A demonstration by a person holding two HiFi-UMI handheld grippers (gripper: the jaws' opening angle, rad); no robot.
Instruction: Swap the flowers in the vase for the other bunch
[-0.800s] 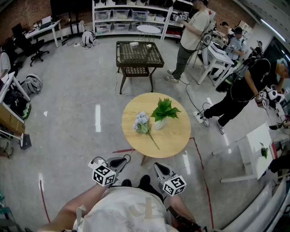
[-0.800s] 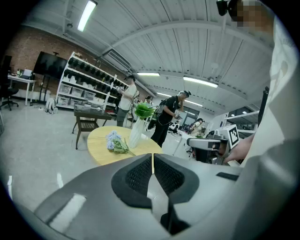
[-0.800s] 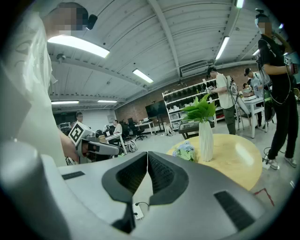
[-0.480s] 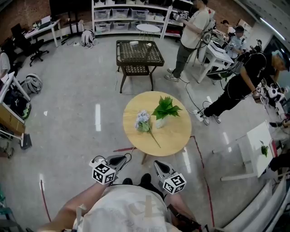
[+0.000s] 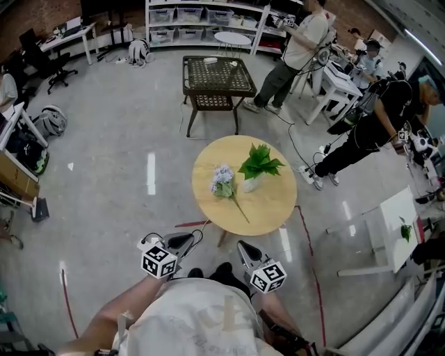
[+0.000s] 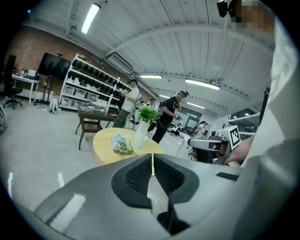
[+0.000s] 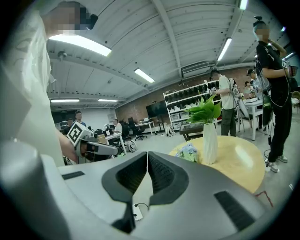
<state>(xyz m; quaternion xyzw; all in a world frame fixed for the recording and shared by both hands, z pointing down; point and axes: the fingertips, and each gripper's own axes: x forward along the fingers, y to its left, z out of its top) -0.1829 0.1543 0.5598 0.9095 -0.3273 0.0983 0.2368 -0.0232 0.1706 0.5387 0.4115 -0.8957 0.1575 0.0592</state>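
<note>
Workshop floor seen steeply from above, with a round wooden table (image 5: 274,219) a short way ahead of the person's feet. On the table, a white vase (image 5: 250,184) standing upright near the middle, filled with a green leafy bunch (image 5: 260,164). Just to the vase's left, lying flat on the wood, a bunch of pale blue flowers (image 5: 222,179), stem trailing toward the near edge, probably laid there as the replacement and within easy reach. Left gripper (image 5: 182,243) and right gripper (image 5: 245,250) held low and close in front of the body, side by side, tips angled slightly downward toward the table, well apart from everything on it. Both pairs of jaws pressed fully together with nothing between the pads, seemingly a resting carry ahead of any reach. Judging from this layout, no step of the swap done yet: green bunch in the vase, blue bunch outside it. Likely next need: opening one pair of jaws, closing in on the table and gripping the green stems just above the vase's mouth, perhaps with the other gripper steadying the narrow vase against tipping. Beyond the table, a dark wicker side table (image 5: 212,75), shelving (image 5: 201,14) along the far wall, and several people (image 5: 368,132) busy at desks on the right, away from the work.
</note>
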